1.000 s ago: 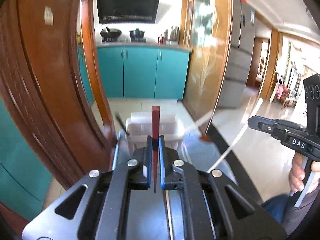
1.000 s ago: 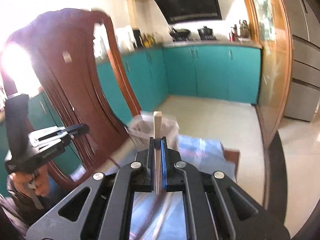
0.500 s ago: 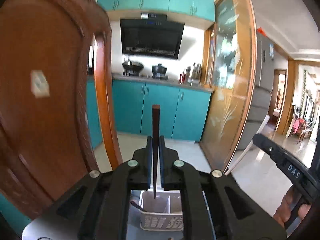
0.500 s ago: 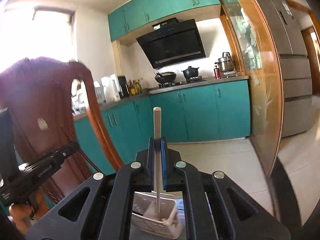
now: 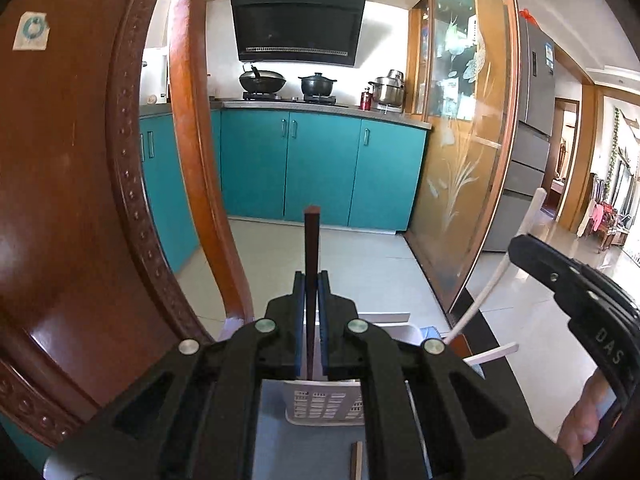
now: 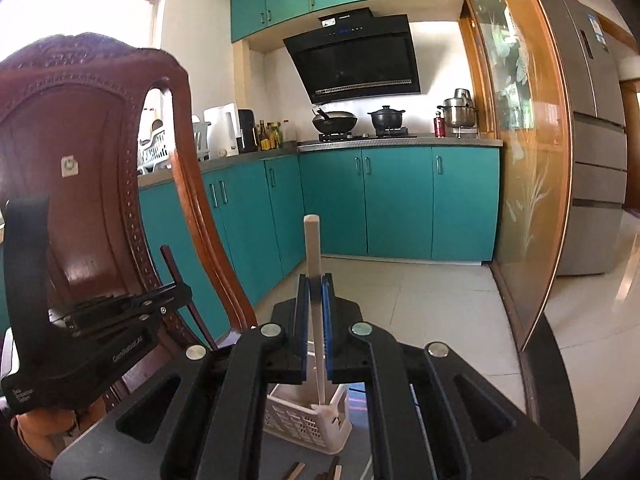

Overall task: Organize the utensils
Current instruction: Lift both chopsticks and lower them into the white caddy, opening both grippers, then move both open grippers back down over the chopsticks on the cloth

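Holding a dark chopstick [image 5: 311,280] in the left gripper [image 5: 311,320] and a white chopstick [image 6: 314,280] in the right gripper [image 6: 315,320], both clamped upright above the white slotted basket [image 6: 304,420], the person seemingly needed to lower each into a compartment.

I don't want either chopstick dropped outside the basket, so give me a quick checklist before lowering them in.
1. Left tool clamps the dark chopstick: ok.
2. Right tool clamps the white chopstick: ok.
3. Both sticks near upright: ok.
4. White tip over the white basket: ok, it looks at the rim.
5. Dark tip over the basket: cannot tell, the tool body hides it.
6. Loose sticks on the table clear of the path: cannot tell.
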`<state>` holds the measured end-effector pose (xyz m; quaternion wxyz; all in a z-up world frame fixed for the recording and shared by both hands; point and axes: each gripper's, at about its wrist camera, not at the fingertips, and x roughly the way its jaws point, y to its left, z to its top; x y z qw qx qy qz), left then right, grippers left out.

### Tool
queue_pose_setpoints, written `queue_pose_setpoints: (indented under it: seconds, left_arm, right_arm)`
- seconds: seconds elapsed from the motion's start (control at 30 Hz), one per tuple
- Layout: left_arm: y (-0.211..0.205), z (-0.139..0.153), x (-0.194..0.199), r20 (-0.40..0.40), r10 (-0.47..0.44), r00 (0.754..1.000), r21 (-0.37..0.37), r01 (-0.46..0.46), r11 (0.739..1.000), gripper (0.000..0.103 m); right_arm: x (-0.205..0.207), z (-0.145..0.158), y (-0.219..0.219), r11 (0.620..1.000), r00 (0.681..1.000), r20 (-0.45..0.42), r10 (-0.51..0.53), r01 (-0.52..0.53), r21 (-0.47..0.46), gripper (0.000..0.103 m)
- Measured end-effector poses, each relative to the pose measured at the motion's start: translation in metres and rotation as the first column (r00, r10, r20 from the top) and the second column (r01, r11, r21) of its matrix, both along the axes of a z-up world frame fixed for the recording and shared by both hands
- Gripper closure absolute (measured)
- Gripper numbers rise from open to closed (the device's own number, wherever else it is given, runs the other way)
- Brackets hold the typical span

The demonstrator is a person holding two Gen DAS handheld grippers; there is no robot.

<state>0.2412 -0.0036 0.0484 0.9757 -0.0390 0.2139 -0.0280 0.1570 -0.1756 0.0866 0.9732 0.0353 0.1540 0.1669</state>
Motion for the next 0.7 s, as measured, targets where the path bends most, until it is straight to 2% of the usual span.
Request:
queue_pose_setpoints:
  seconds: [0.03,0.1,0.2,0.3,0.4,0.47,0.53,0.6,0.63,0.67,0.7]
  left_arm:
    - [0.000,0.000,0.001,-0.001,-0.001,1.000,0.001,0.001,1.000,0.096]
    - [0.003,-0.002,-0.003,0.005,0.000,1.000,-0.001,0.000,1.000,0.096]
    - [0.001,-0.001,-0.003,0.018,-0.008,1.000,0.000,0.008,1.000,0.096]
    - [0.001,-0.001,-0.012,0.040,-0.017,0.999,-0.007,0.017,1.000,0.094]
    - [0.003,0.000,-0.025,0.080,-0.038,0.996,-0.024,0.040,0.999,0.091]
    - [0.001,-0.003,-0.037,0.111,-0.066,0.992,-0.022,0.069,0.997,0.090]
    - [-0.002,-0.014,-0.048,0.123,-0.112,0.986,-0.014,0.115,0.993,0.088]
    - [-0.010,-0.031,-0.049,0.074,-0.180,0.981,-0.008,0.181,0.983,0.084]
    - [-0.014,-0.040,-0.048,0.041,-0.192,0.980,0.000,0.193,0.981,0.083]
    - [-0.022,-0.060,-0.043,-0.036,-0.190,0.981,0.030,0.191,0.981,0.083]
    - [-0.026,-0.071,-0.039,-0.084,-0.181,0.980,0.047,0.185,0.982,0.083]
  right_arm:
    - [-0.003,0.000,0.000,1.000,1.000,0.004,-0.003,0.003,-0.002,0.094]
    - [-0.009,0.000,-0.001,1.000,1.000,0.011,0.000,0.000,0.003,0.083]
    - [-0.021,0.007,-0.007,1.000,0.999,0.040,-0.003,0.003,0.003,0.076]
    - [-0.037,0.014,-0.015,1.000,0.997,0.073,-0.022,0.023,-0.011,0.075]
    - [-0.048,0.014,-0.035,0.993,0.987,0.111,-0.112,0.115,-0.019,0.075]
    - [-0.049,0.001,-0.055,0.985,0.980,0.101,-0.174,0.173,0.013,0.075]
    - [-0.043,-0.024,-0.078,0.979,0.980,0.044,-0.195,0.192,0.064,0.075]
    - [-0.021,-0.067,-0.091,0.978,0.972,-0.124,-0.199,0.204,0.035,0.075]
    - [-0.008,-0.088,-0.091,0.981,0.955,-0.229,-0.188,0.195,0.009,0.075]
    - [0.009,-0.115,-0.085,0.986,0.911,-0.378,-0.165,0.160,-0.045,0.075]
    - [0.019,-0.135,-0.075,0.988,0.870,-0.469,-0.150,0.120,-0.093,0.075]
